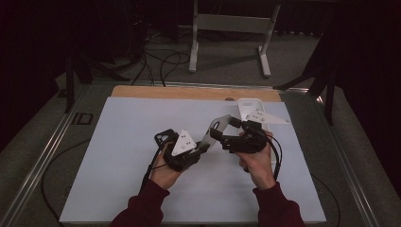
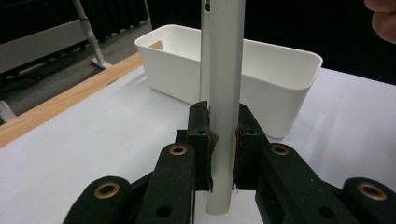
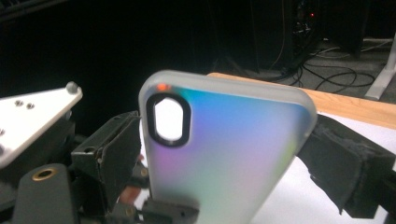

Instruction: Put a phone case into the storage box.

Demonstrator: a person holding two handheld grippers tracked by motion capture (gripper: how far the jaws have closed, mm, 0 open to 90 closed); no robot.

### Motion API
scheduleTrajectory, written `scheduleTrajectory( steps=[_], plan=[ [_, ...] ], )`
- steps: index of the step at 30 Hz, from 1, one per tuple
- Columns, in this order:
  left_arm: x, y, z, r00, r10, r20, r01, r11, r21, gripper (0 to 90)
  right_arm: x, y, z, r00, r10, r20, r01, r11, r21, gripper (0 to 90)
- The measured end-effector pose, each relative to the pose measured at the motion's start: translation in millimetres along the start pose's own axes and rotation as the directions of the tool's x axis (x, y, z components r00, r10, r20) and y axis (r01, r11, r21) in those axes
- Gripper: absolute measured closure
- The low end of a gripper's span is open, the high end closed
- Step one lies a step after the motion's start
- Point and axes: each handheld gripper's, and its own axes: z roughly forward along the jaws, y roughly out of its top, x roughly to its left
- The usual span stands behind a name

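1. Two grippers met on one phone case (image 1: 213, 133) above the middle of the white table (image 1: 118, 156). My left gripper (image 2: 223, 140) had its jaws pressed flat against both faces of the case near its lower end, so that I saw it edge-on as a pale upright strip; that pinch kept it from swinging.

2. My right gripper (image 3: 224, 154) stood with a jaw at each long edge of the same case, its frosted back with the oval camera cut-out facing that gripper's camera. Whether those pads truly bore on the edges or only flanked them, I could not tell. Across the width seemed the sensible hold for taking it over.

3. In the high view my left hand (image 1: 166, 171) and right hand (image 1: 257, 163) sat close together, the case slanting up between the two tools, clear of the tabletop.

4. Just beyond stood the white bin (image 2: 280, 74), open-topped, near the table's far right. I judged it the likely destination, which would explain holding the case raised and turned toward it.

5. Farther off lay a wooden strip (image 1: 189, 92) along the table's far edge.
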Motion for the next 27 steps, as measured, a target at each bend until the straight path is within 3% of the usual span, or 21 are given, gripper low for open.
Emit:
scheduleTrajectory(
  steps=[7,14,22,26,27],
  plan=[
    [-6.1,0.9,1.2,0.9991,-0.039,0.016,0.040,0.9987,-0.031,80.8,0.4,-1.5,3.2,0.9997,0.025,0.002,-0.025,1.000,-0.008,14.3],
    [-6.7,1.0,4.6,0.9971,-0.060,0.046,0.061,0.9979,-0.020,80.7,-0.4,-3.4,3.1,0.9997,0.015,0.020,-0.015,1.000,-0.013,16.1],
    [-5.6,1.0,4.3,0.9981,-0.044,0.044,0.044,0.9990,0.005,80.0,0.3,-4.3,3.7,0.9998,-0.001,0.021,0.001,1.000,-0.008,16.5],
    [-3.9,1.3,0.4,0.9987,-0.031,0.042,0.030,0.9995,0.011,75.0,0.0,-4.3,4.5,0.9998,-0.003,0.020,0.003,1.000,-0.005,16.5],
    [-3.2,1.2,-0.5,0.9989,-0.025,0.040,0.024,0.9996,0.016,68.6,-0.7,-4.1,4.6,0.9998,-0.003,0.020,0.003,1.000,-0.002,16.5]
  ],
)
